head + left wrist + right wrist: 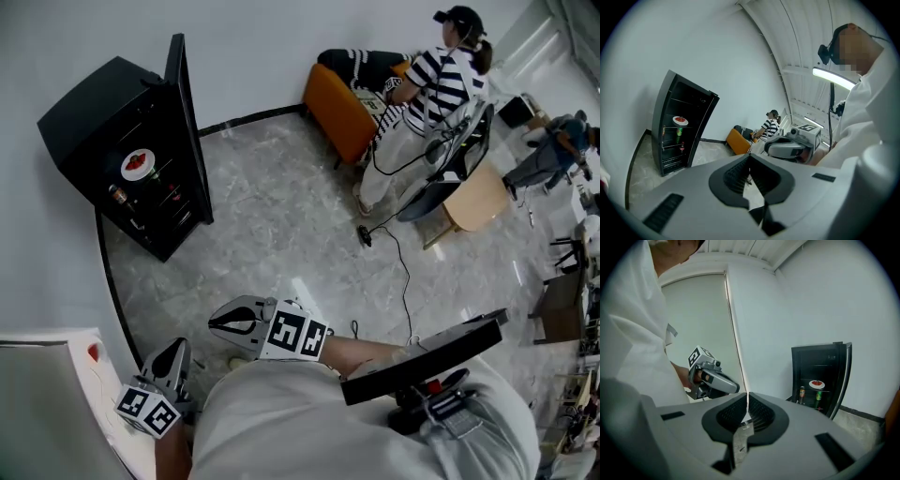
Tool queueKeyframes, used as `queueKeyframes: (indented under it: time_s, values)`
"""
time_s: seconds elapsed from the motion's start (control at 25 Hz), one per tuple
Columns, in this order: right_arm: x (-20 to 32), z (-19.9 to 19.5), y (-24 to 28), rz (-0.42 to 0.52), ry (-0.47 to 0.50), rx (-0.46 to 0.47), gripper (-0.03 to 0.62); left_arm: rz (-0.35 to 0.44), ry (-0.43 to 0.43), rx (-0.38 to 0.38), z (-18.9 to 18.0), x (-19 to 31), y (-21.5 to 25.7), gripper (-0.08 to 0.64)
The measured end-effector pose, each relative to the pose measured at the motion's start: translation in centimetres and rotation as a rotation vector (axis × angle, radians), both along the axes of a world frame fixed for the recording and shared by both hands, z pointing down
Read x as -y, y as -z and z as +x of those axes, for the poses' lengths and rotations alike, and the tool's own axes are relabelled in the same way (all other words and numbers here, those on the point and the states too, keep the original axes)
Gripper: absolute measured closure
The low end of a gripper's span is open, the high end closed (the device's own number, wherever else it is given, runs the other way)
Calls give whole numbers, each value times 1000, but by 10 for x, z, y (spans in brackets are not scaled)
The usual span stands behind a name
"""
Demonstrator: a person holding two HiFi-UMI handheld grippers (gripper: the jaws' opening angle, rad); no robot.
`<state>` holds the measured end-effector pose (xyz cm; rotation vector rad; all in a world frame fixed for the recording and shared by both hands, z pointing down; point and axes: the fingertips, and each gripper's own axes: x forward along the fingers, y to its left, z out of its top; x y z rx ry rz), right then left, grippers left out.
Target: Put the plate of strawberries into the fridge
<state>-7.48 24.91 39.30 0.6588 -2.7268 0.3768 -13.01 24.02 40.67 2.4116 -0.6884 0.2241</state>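
The black fridge [111,141] stands against the wall with its door [187,122] swung open. Inside, on an upper shelf, rests the white plate of strawberries [139,165], which also shows in both gripper views [680,120] [816,384]. Both grippers hang close to my body, far from the fridge. My left gripper [178,347] is shut and empty, its ribbed pads [740,171] together. My right gripper [214,324] is shut too, with nothing between its pads [757,411].
Bottles and a can [818,396] sit on the shelf below the plate. An orange chair [339,108] with a seated person in a striped shirt [441,80] stands at the back. A black cable [398,272] runs over the marble floor. A white table [56,394] is at my left.
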Motion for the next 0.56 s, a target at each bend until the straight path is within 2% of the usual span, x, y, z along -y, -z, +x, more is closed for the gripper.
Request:
queueKeyframes:
  time_s: [0.24, 0.56]
  values:
    - [-16, -2, 8, -4, 15, -9, 569, -23, 15, -10, -3, -13, 0, 547]
    - [-41, 6, -13, 20, 25, -9, 571, -29, 39, -7, 2, -39, -31, 546]
